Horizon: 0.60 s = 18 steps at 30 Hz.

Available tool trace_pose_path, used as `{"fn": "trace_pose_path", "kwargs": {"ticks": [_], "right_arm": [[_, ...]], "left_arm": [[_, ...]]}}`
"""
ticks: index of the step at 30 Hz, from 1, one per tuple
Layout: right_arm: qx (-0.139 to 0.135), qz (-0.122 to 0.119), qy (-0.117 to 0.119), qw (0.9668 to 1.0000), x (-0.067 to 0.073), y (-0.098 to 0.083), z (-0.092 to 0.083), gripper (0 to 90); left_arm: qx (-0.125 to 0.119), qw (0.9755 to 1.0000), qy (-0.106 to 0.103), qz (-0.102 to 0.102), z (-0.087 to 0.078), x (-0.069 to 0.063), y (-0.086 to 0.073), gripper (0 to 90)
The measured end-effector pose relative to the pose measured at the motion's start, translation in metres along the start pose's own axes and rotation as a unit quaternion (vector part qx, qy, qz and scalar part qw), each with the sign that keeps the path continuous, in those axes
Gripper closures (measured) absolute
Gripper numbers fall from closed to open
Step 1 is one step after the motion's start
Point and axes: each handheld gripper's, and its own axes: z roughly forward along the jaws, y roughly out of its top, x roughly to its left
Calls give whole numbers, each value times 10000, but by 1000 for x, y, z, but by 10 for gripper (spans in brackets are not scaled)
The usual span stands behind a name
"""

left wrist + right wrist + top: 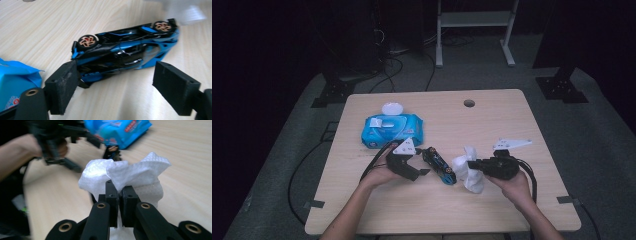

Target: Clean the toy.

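The small blue-and-black toy sports car [125, 50] lies tipped on its side on the light wooden bench [512, 125], roughly midway between the two hands, its copper-spoked wheels facing away in the left gripper view. It looks like a hard plastic or die-cast shell: light, stiff, glossy and probably slippery, with thin fins and mirrors that could snap under a careless squeeze. The safest hold would be across the broad body between the wheel arches, not on the tail or the nose.

The left tool [416, 170] stands wide open around the car. One pad sits against or just beside the car's end, and I cannot tell whether it touches; the other pad is apart from it, so nothing is gripped.

Just beside the car on the other side is the crumpled white wet wipe [125, 173], soft, limp and light, likely damp, and easy to pinch anywhere along a fold. The right tool [119, 202] is closed tight on a bunched part of it, with the rest of the sheet billowing above the pads.

Farther back on the bench lies the blue soft pack of wet wipes [392, 129] with its white flap lid, and just behind that a small round white dish or cap [392, 108].
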Motion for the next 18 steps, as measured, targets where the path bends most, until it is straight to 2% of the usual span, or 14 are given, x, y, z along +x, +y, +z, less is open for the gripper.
{"fn": "trace_pose_path", "kwargs": {"ticks": [3,7,13,18], "right_arm": [[179,-19,133,9997,7,-9,1,852],[482,-13,255,9985,14,-23,13,852],[699,-44,174,9974,17,-29,23,852],[697,41,62,9975,16,-30,25,852]], "left_arm": [[-7,9999,91,47,6,4,0,163],[8,9999,144,-11,10,8,-2,162],[-17,9997,237,-99,12,13,-5,163],[85,9996,148,-220,19,16,-7,172]]}}
